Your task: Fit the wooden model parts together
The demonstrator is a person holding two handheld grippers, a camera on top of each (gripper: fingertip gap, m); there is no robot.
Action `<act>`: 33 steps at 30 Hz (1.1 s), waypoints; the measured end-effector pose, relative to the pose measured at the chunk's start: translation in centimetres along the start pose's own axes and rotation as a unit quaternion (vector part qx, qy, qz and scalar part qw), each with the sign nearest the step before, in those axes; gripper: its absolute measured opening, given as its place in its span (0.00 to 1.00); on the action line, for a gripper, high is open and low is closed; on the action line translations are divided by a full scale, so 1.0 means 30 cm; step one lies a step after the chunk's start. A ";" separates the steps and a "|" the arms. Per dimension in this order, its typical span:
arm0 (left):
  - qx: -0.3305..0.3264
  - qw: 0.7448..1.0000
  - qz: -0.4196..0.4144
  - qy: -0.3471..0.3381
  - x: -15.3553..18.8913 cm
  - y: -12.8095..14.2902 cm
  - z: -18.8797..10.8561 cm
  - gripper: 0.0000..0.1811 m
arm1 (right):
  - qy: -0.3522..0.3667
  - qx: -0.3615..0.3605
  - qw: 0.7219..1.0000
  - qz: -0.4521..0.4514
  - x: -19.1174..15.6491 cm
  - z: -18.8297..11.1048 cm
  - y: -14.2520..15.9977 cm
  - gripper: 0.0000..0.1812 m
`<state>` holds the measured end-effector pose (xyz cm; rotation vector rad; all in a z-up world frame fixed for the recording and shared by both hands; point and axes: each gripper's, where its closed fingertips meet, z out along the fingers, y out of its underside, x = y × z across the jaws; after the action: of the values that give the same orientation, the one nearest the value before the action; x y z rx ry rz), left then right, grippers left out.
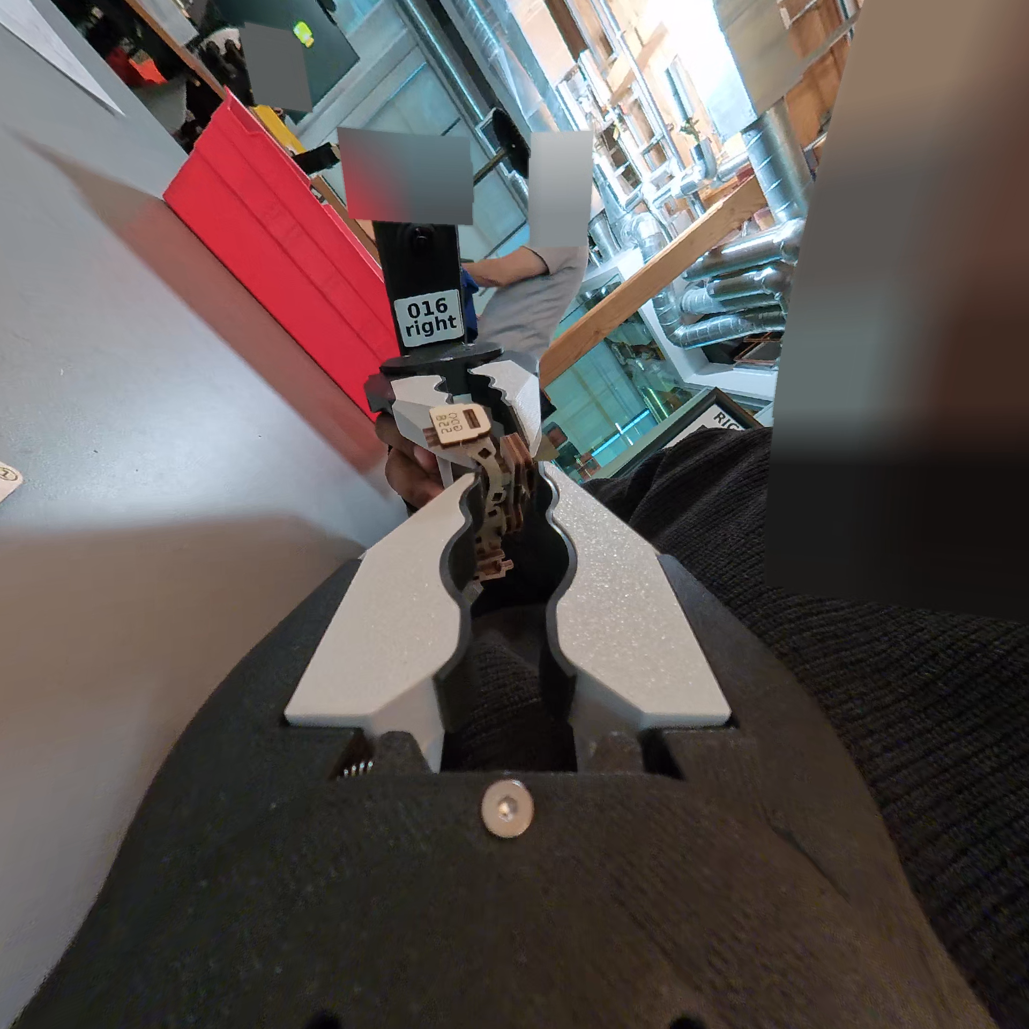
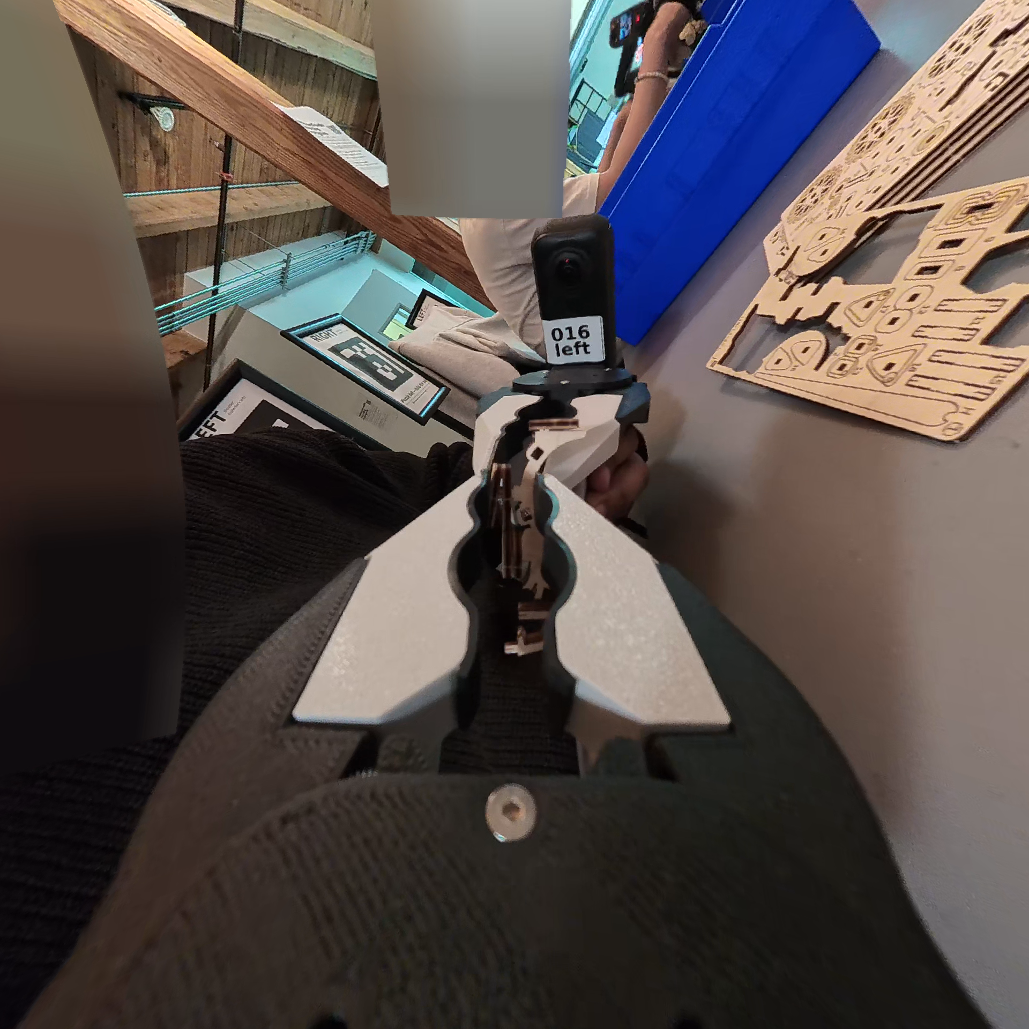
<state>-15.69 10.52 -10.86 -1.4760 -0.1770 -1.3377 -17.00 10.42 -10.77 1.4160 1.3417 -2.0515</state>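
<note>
My two grippers face each other tip to tip above a grey table [image 1: 111,390]. My left gripper [image 1: 513,478] is shut on a wooden assembly [image 1: 495,520], a notched curved strip with brown-edged layered pieces beside it. Opposite it, the right gripper [image 1: 462,415] clamps a pale wooden plate [image 1: 459,427] at the strip's far end. In the right wrist view my right gripper [image 2: 513,487] is shut on the same wooden parts [image 2: 509,534]. Beyond it, the left gripper [image 2: 548,440] holds a thin piece edge-on [image 2: 554,426]. The two sets of parts overlap between the fingertips.
A red bin [image 1: 267,223] stands on the table left of the grippers. A blue bin [image 2: 724,167] and a stack of laser-cut wooden sheets [image 2: 891,334] lie to the right. A black knitted sleeve [image 1: 835,612] is beneath the grippers. People stand in the background. Left and right tips are no more than a few centimetres apart.
</note>
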 end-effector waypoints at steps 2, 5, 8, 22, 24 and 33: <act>-0.003 1.000 -0.002 0.004 0.002 0.001 -0.002 0.09 | -0.004 0.000 1.000 0.005 -0.002 0.002 0.001 0.08; -0.005 1.000 -0.003 0.001 0.000 0.000 -0.003 0.08 | -0.003 0.001 1.000 0.007 0.001 0.003 0.001 0.08; -0.003 1.000 0.000 -0.001 -0.001 -0.004 -0.004 0.08 | -0.003 0.003 1.000 0.011 0.001 0.004 -0.001 0.08; 0.020 1.000 -0.022 -0.008 -0.022 -0.019 -0.014 0.07 | -0.016 0.005 1.000 0.013 -0.001 -0.007 -0.005 0.16; 0.021 0.999 -0.026 -0.010 -0.026 -0.020 -0.016 0.07 | -0.014 0.006 1.000 0.011 -0.001 -0.010 -0.008 0.15; 0.026 0.999 -0.038 0.000 -0.022 -0.022 -0.014 0.09 | 0.005 -0.001 1.000 0.004 0.015 -0.005 -0.001 0.07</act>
<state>-16.66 10.81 -11.08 -1.4372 -0.2687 -1.3843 -17.13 10.66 -11.14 1.4299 1.3392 -2.0396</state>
